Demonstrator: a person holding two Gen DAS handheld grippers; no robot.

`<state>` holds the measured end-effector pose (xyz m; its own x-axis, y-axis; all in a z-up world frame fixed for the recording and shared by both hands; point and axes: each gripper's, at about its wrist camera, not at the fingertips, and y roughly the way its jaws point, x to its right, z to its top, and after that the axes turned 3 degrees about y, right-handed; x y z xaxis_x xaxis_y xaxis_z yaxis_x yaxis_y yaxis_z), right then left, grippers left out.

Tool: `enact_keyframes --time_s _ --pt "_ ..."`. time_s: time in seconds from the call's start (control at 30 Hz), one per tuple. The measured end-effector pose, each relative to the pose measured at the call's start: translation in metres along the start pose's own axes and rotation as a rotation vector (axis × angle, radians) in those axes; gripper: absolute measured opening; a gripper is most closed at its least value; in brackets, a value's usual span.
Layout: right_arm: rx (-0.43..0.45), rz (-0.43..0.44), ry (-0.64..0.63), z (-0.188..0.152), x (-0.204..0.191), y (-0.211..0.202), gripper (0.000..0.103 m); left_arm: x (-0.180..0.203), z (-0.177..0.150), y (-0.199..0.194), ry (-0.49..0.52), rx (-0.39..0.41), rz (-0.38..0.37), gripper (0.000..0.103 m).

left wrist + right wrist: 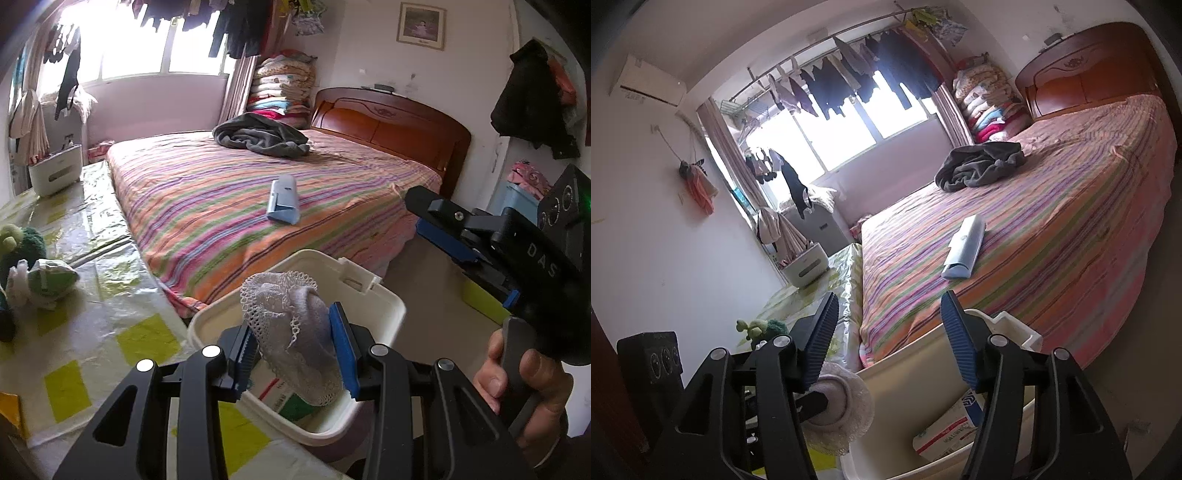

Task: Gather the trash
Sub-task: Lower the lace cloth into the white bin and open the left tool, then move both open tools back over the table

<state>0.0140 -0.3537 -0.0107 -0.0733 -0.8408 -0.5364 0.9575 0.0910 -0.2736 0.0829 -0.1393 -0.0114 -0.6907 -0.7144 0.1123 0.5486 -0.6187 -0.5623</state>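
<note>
- A white foam net sleeve [291, 332], crumpled, is pinched between the blue pads of the left tool [295, 345], which is clamped on it.
- It hangs directly over the white bin [384, 295], inside the near rim; paper packaging [945, 424] already lies at the bottom. Dropping it calls only for letting go.
- The right tool [890, 343] hovers just beside, over the same bin, jaws apart and holding nothing.
- Past the bin, on the striped bed [221, 192], a pale blue carton [282, 199] lies with its long axis pointing away from both tools, probably nearer the right.
- A dark garment [262, 134] lies farther up the bed.
</note>
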Motion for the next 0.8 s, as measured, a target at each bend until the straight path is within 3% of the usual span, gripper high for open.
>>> enact_keyframes --time_s 0.13,0.2,0.23,0.27,0.33,0.47,0.8 --pt "0.008 -0.001 0.01 0.002 0.005 -0.002 0.058 0.008 0.001 -0.002 -0.002 0.025 0.017 0.044" --pt "0.01 -0.002 0.014 0.003 0.006 -0.003 0.058 0.012 0.003 -0.008 0.006 0.065 0.051 0.061" --pt "0.01 -0.002 0.016 0.003 0.006 -0.003 0.058 0.013 0.004 -0.011 0.008 0.081 0.073 0.075" --pt "0.009 -0.002 0.017 0.003 0.006 -0.003 0.058 0.014 0.005 -0.013 0.01 0.098 0.09 0.079" --pt "0.008 -0.004 0.015 0.002 0.007 -0.003 0.058 0.015 0.006 -0.02 0.013 0.126 0.106 0.08" --pt "0.003 -0.007 0.015 0.0 0.006 -0.001 0.058 0.006 0.01 -0.025 -0.006 0.125 0.12 0.08" --pt "-0.038 0.012 -0.003 -0.008 -0.009 0.013 0.059 -0.032 0.005 -0.035 -0.081 0.106 0.233 0.08"
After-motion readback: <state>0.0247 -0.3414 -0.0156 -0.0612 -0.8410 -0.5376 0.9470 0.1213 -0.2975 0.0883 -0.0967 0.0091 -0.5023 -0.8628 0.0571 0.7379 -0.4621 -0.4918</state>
